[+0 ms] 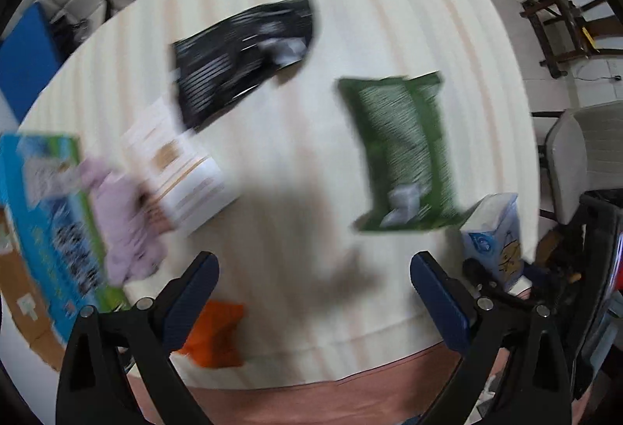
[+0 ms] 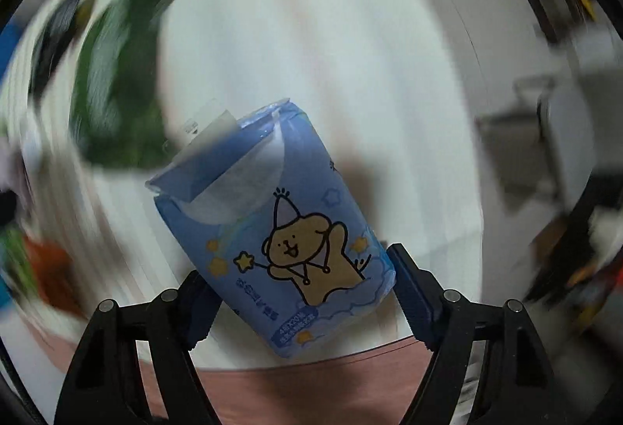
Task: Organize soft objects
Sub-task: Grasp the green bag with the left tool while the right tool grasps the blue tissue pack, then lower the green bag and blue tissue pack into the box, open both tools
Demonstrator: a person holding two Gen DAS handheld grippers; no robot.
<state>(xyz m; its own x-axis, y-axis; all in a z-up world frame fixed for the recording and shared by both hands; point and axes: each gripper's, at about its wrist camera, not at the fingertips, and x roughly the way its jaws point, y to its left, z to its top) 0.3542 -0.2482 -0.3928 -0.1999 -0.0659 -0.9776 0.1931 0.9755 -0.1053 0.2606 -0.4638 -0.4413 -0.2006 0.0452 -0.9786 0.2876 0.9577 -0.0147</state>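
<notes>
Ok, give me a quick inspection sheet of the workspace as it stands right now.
Surface: pale striped table, pink edge nearest the grippers.
Job's things: blue tissue pack in the right gripper; green pack, black pack, white pack, lilac cloth, orange pouch lying on the table.
Clutter: blue-green box at the left edge.
Grippers: left gripper open, empty; right shut on tissue pack.
Cables: nothing seen.
Surroundings: chairs, blurred.

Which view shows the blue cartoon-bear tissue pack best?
The right wrist view: the soft blue plastic tissue pack with a cartoon bear fills the centre, sharp, clamped in the right gripper. The left wrist view shows it small at the table edge.
</notes>
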